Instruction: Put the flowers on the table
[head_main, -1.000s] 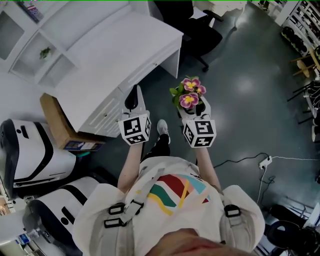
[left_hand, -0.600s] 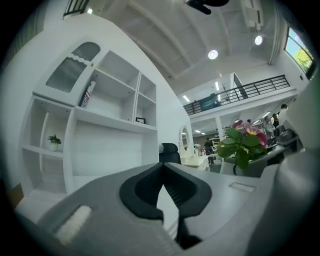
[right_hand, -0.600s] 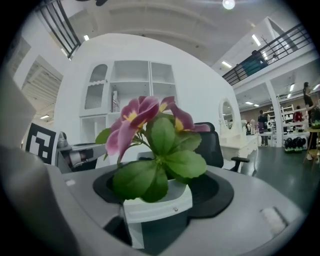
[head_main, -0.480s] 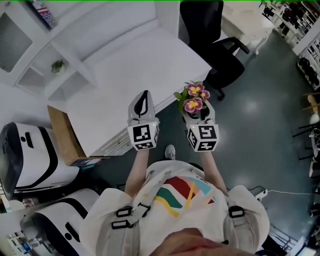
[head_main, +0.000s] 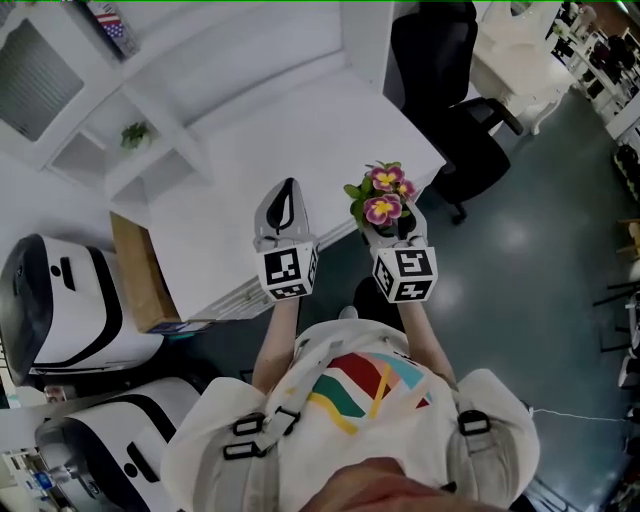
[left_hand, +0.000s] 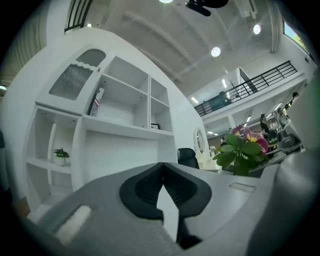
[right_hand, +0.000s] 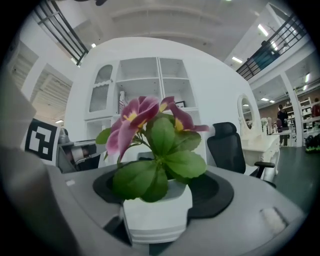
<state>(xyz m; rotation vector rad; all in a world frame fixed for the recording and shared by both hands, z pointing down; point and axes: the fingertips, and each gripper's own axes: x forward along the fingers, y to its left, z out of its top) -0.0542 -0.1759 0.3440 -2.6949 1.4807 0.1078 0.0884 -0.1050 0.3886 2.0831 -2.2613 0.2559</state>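
At the front edge of the white desk (head_main: 290, 130), near its right-hand corner, the right tongs (head_main: 392, 226) grip the flowers (head_main: 381, 197) by their small white pot (right_hand: 158, 214). The jaws stand spread wide, pressing on the pot's two sides. The plant rides upright, stems vertical, pink blooms above the green leaves. In the head view, open desk top lies from ten to twelve o'clock of the pot, so I judge the set-down to be a short reach forward and a little leftward, then down. The right hand carries the load, forearm extended ahead of the chest. The left tongs (head_main: 288, 200), level alongside at nine o'clock over the desk, are closed with nothing between them. A black office chair (head_main: 455, 95) stands past the corner at one o'clock.
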